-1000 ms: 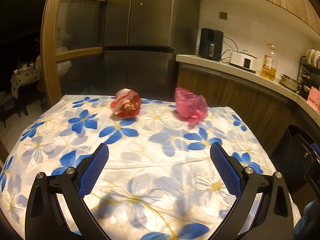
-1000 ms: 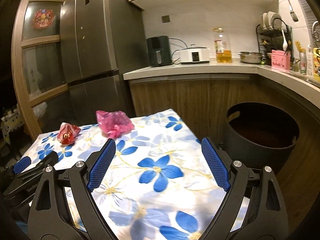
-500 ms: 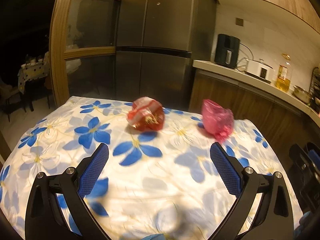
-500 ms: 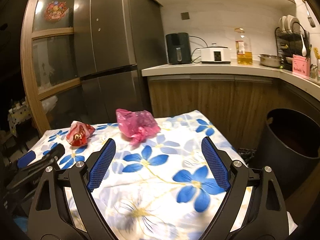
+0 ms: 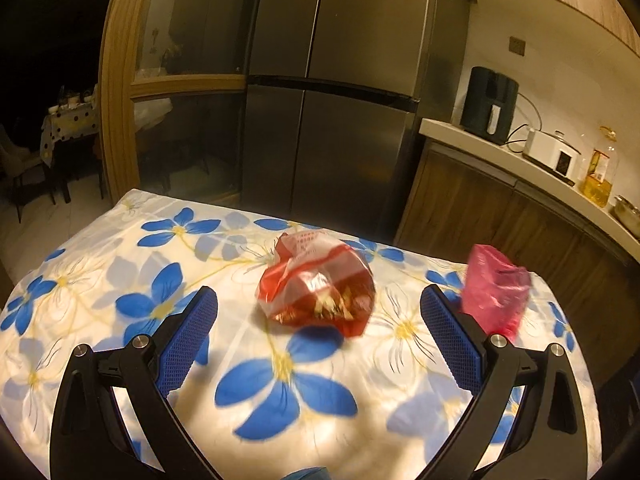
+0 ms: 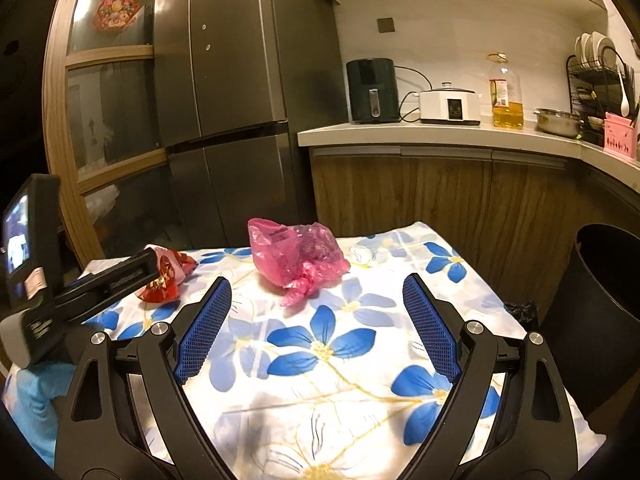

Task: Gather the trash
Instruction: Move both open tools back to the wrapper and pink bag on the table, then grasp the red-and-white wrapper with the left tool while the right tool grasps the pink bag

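Observation:
A red and white crumpled bag [image 5: 316,284] lies on the flowered tablecloth [image 5: 120,264], straight ahead of my open left gripper [image 5: 318,304] and just beyond its fingertips. A pink crumpled plastic bag [image 5: 496,292] lies to its right. In the right wrist view the pink bag [image 6: 298,258] lies ahead of my open, empty right gripper [image 6: 316,288], a short way off. The red bag [image 6: 166,276] shows there too, partly hidden behind the left gripper's body [image 6: 80,292]. A dark round bin [image 6: 600,304] stands on the floor right of the table.
A steel fridge [image 5: 332,92] stands behind the table. A counter [image 6: 440,132] at the right carries an air fryer [image 6: 372,90], a white cooker [image 6: 450,104], an oil bottle [image 6: 506,92] and a dish rack [image 6: 600,80]. A small black thing [image 6: 518,310] lies on the floor beside the bin.
Both grippers have moved forward over the table. The red bag now sits between the left fingertips' line, and the pink bag is closer to the right gripper. Both stay open.

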The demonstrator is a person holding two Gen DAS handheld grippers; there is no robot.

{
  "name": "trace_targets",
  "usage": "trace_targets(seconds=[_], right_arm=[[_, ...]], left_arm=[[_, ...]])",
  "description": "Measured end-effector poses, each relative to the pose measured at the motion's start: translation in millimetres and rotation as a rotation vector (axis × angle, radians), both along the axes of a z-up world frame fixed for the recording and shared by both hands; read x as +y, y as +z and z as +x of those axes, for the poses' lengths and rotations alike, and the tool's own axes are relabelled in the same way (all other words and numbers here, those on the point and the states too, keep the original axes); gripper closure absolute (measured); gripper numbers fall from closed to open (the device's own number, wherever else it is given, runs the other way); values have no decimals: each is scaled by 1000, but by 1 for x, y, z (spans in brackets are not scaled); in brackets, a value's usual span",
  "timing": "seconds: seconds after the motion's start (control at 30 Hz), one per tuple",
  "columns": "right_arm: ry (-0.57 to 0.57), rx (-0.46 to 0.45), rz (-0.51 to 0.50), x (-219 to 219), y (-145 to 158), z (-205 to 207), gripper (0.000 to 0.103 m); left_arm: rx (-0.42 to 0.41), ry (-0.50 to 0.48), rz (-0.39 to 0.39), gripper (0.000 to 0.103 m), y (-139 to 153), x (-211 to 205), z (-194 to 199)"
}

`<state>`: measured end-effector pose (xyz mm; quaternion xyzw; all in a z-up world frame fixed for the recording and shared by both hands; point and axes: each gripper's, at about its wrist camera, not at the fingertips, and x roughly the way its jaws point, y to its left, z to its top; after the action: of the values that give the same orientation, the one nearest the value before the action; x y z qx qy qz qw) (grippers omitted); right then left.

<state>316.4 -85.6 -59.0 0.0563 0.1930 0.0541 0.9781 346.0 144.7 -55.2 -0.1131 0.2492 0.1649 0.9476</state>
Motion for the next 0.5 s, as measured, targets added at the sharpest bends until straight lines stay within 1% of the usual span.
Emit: trace_targets(seconds=[0.07, 0.23, 0.37, 0.43, 0.5], right_arm=[[-1, 1, 1, 3, -1, 5, 17], [-2, 3, 9, 11, -3, 19, 17], [-2, 0, 5, 15, -3, 29, 17], [-1, 0, 7, 16, -2, 33, 17], [0, 1, 7, 19, -2, 38, 17]], left_arm=[[7, 4, -2, 6, -2, 4, 11], [28, 15, 24, 6, -10, 6, 33], [61, 11, 2, 6, -17, 13, 47], [68, 5, -16, 11, -19, 16, 49], [80, -3, -32, 13, -22, 19, 50]])
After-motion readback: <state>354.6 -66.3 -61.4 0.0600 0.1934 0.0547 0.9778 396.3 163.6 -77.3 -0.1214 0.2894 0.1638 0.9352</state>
